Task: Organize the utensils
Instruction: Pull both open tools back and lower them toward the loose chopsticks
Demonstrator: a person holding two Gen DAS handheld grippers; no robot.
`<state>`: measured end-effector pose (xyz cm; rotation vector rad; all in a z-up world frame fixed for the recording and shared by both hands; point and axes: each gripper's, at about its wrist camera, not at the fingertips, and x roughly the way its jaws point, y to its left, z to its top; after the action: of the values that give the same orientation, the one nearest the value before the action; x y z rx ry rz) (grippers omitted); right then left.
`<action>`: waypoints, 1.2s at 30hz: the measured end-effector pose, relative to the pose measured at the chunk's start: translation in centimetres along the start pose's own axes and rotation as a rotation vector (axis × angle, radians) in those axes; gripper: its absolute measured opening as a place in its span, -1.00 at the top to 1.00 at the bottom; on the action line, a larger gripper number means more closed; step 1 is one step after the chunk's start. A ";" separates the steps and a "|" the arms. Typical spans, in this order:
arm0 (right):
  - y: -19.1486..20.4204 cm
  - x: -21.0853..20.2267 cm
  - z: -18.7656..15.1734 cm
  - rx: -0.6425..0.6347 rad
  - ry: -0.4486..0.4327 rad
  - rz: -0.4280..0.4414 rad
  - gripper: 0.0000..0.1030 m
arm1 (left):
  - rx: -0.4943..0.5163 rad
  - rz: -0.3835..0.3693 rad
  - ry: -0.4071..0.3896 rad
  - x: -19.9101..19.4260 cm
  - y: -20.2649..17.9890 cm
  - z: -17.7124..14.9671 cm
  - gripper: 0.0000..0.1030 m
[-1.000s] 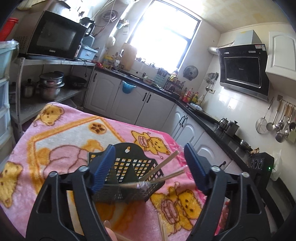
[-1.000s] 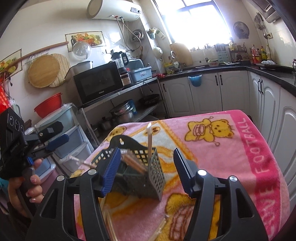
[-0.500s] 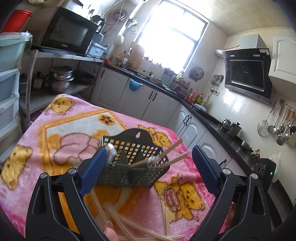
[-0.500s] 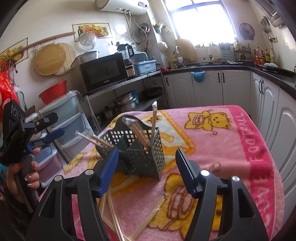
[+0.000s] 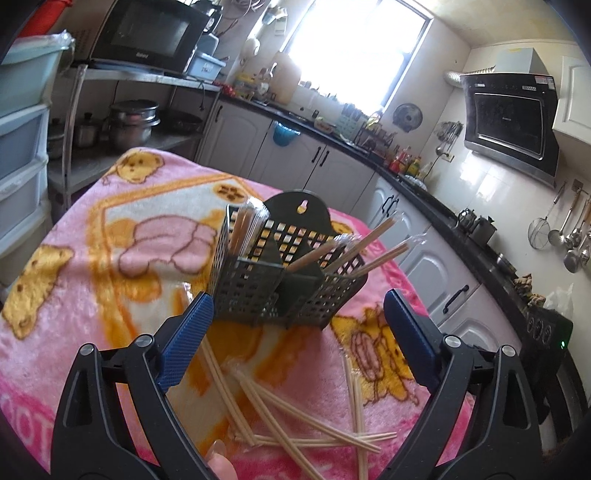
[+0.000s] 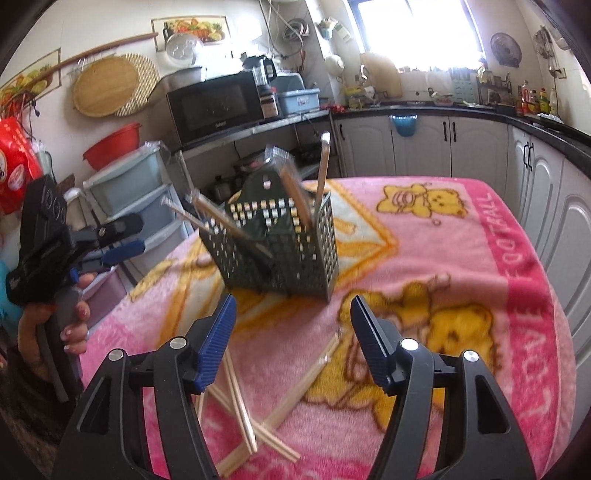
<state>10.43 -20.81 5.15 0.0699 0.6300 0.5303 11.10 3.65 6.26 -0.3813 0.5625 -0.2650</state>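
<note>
A dark perforated utensil basket (image 5: 284,280) stands on the pink bear blanket (image 5: 92,258), holding several wrapped chopsticks that lean out of it. It also shows in the right wrist view (image 6: 280,243). Loose chopsticks (image 5: 288,413) lie scattered on the blanket in front of the basket, and in the right wrist view (image 6: 255,413) too. My left gripper (image 5: 295,339) is open and empty, just before the basket and above the loose chopsticks. My right gripper (image 6: 293,339) is open and empty, close in front of the basket. The left gripper's handle shows at the right view's left edge (image 6: 74,243).
A shelf rack with a microwave (image 5: 147,33) and pots (image 5: 133,122) stands left of the table. Plastic drawers (image 6: 140,199) stand beside it. White cabinets and a black counter (image 5: 424,192) run behind and to the right. The blanket's edge falls off near the drawers.
Both grippers have drawn back from the basket and risen. The loose chopsticks in front of the basket have come into view. Both stayed open.
</note>
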 end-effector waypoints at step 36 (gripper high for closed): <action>-1.4 1.8 -8.2 0.121 0.214 0.002 -0.11 | -0.102 0.056 0.291 8.5 2.9 -7.2 -0.12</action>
<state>7.54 -21.97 -2.78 0.1293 0.8710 0.5052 14.37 1.30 -4.54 -0.4283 0.8738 -0.2394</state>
